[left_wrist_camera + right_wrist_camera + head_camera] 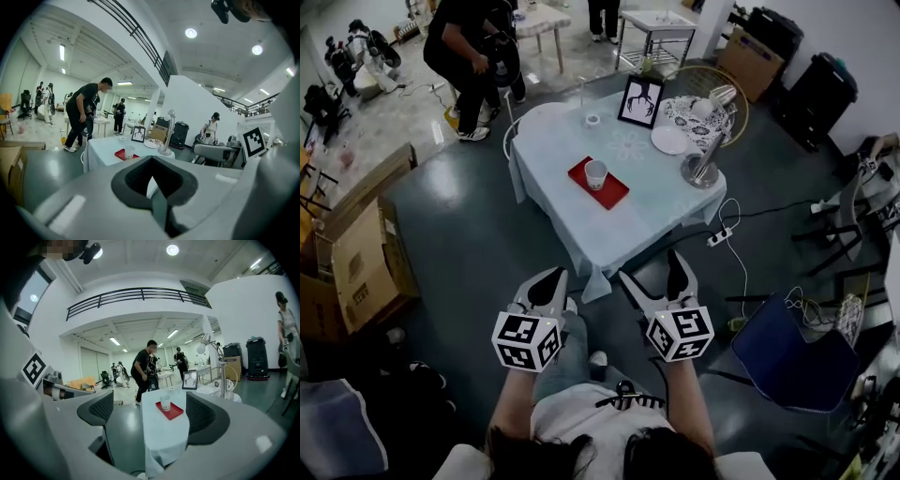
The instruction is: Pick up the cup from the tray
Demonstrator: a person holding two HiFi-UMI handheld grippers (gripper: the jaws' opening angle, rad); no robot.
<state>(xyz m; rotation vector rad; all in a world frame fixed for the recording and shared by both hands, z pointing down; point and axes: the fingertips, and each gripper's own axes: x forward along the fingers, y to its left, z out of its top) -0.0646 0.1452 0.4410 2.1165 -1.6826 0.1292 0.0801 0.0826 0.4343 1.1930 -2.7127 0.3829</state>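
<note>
A white cup [595, 172] stands upright on a red tray [616, 194] on a table with a pale blue cloth [652, 206], well ahead of me. Both grippers hover in front of the table's near corner, far short of the cup. My left gripper [551, 275] has its jaws together and holds nothing. The right gripper [654, 267] is open and empty. In the right gripper view the cup [165, 403] and tray [172, 411] show far off between the spread pads [206, 416]. The left gripper view shows the cup [129, 151] above the closed tips.
Also on the table are a framed picture [640, 101], a white plate [670, 141], a patterned plate and a metal desk lamp [703, 169]. Cardboard boxes [356, 253] lie at the left and a blue chair [787, 356] at the right. A person [469, 56] bends beyond the table.
</note>
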